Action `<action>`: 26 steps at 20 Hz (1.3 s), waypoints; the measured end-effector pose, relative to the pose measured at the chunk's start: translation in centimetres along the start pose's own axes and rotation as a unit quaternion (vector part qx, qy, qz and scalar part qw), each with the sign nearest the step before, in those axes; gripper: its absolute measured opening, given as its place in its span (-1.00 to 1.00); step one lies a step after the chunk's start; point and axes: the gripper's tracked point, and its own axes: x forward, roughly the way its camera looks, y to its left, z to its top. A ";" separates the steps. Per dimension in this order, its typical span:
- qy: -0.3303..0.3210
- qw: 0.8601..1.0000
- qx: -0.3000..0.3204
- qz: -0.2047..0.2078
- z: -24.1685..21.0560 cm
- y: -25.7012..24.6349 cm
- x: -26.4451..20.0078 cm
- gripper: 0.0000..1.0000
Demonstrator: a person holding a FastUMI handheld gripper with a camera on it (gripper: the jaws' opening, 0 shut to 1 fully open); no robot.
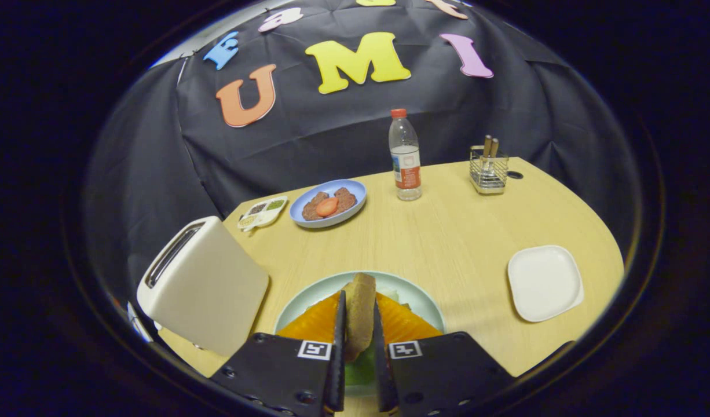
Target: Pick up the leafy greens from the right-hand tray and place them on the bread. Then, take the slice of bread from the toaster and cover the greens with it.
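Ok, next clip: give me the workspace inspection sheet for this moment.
Surface: wooden table, bare in the middle.
Job's things: bread slice held upright over the green plate; greens beneath; toaster beside the plate; white tray bare.
Clutter: bottle, blue plate of food, utensil rack, small divided dish.
Grippers: gripper, jaws shut on the bread slice.
Cables: nothing seen.
Surroundings: black cloth wall.

I am working in a staged booth dressed as a kitchen table setting, not a real kitchen. A black cloth wall [343, 133] hangs close behind a pale wooden table [447, 231]. On the table stand 1 toaster [207, 284], 1 water bottle [405, 155], 1 wire cutlery holder [489, 169], plates of food [328, 202] and a small condiment tray [263, 212].
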 end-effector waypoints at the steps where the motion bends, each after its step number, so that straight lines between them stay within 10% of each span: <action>1: 0.003 1.000 -0.001 -0.003 -0.2 -0.3 0.3 -0.42; 11: -0.054 0.996 -0.070 -0.025 5.7 -1.5 -4.9 0.88; 26: -0.254 0.954 -0.101 -0.120 21.6 -16.9 -27.7 0.92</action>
